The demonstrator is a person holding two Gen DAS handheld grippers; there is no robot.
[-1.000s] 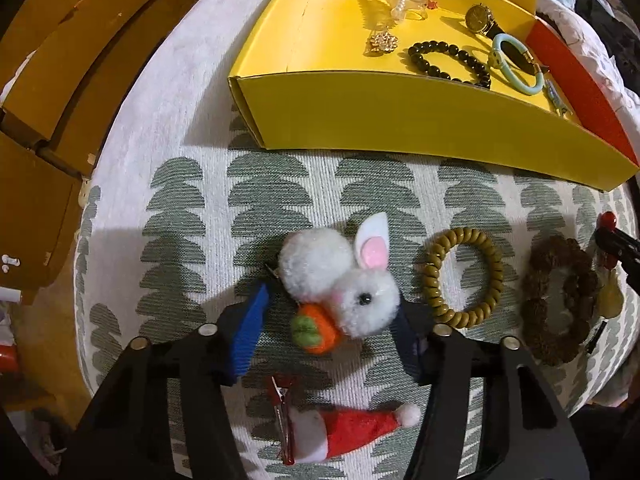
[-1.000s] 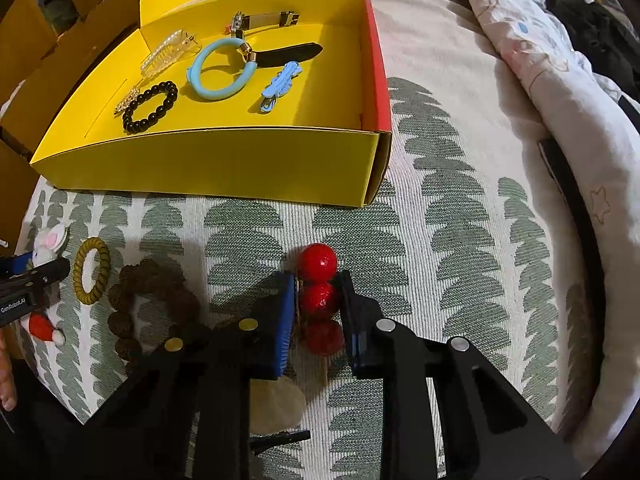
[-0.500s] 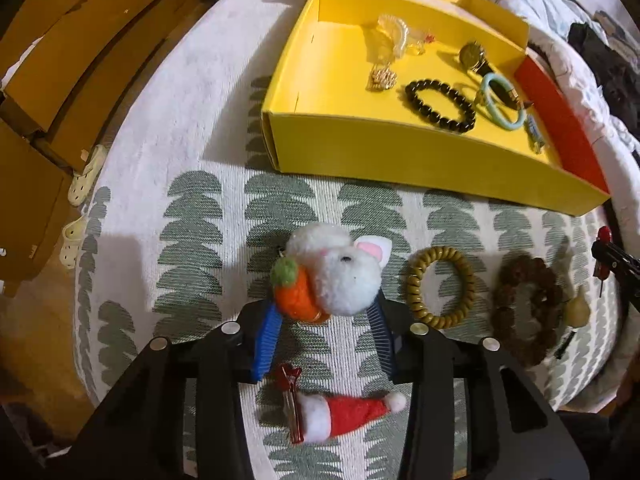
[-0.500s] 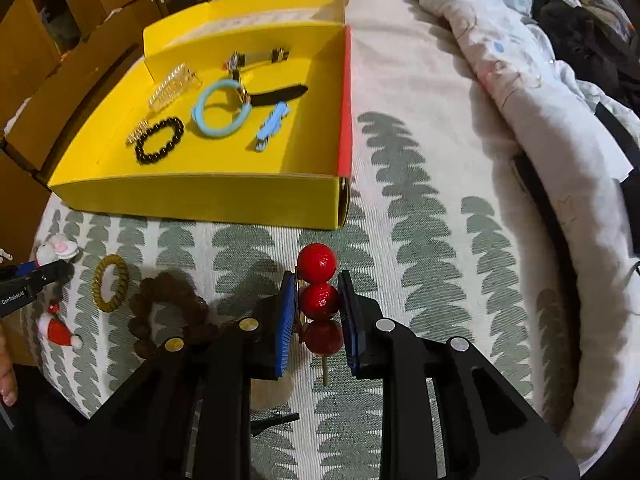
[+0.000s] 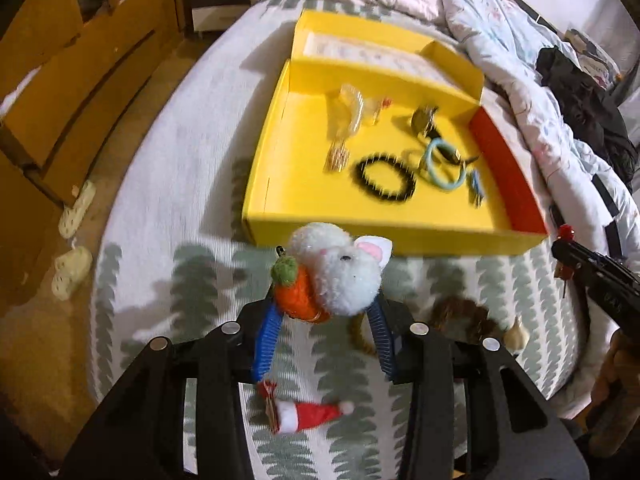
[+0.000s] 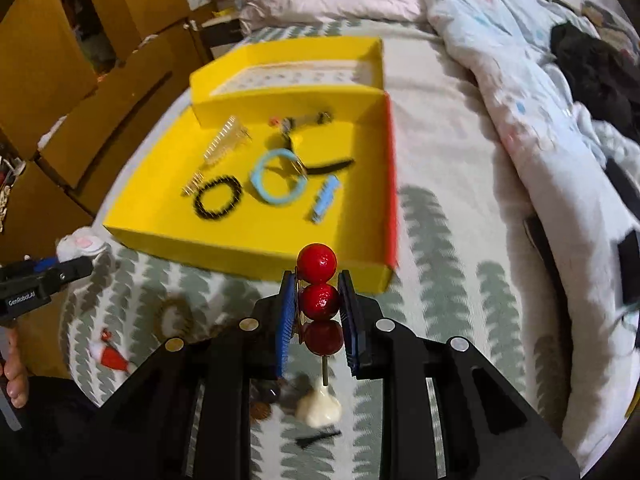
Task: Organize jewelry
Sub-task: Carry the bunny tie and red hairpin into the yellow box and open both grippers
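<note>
My left gripper [image 5: 324,320] is shut on a fluffy white rabbit clip with an orange carrot [image 5: 340,272], lifted off the bed cover. In the right wrist view my right gripper [image 6: 318,312] is shut on a stick of three red balls [image 6: 318,300], also raised. Beyond both stands the yellow tray [image 5: 360,232] [image 6: 224,252]. It holds a black bead bracelet [image 5: 386,182], a pale blue ring [image 6: 276,182], a clear claw clip [image 5: 350,114], a watch and a blue clip [image 6: 325,199].
On the patterned cover lie a Santa-hat clip [image 5: 308,414], a tan bead bracelet [image 6: 174,316], a brown bead bracelet [image 5: 464,316] and a cream gourd charm [image 6: 320,406]. Wooden drawers [image 5: 60,92] stand left. A rumpled quilt [image 6: 520,92] lies right.
The left gripper closed on the rabbit clip and lifted it, turning the carrot leftward. The right gripper rose with the red-ball stick. The tray now looks farther away in both views.
</note>
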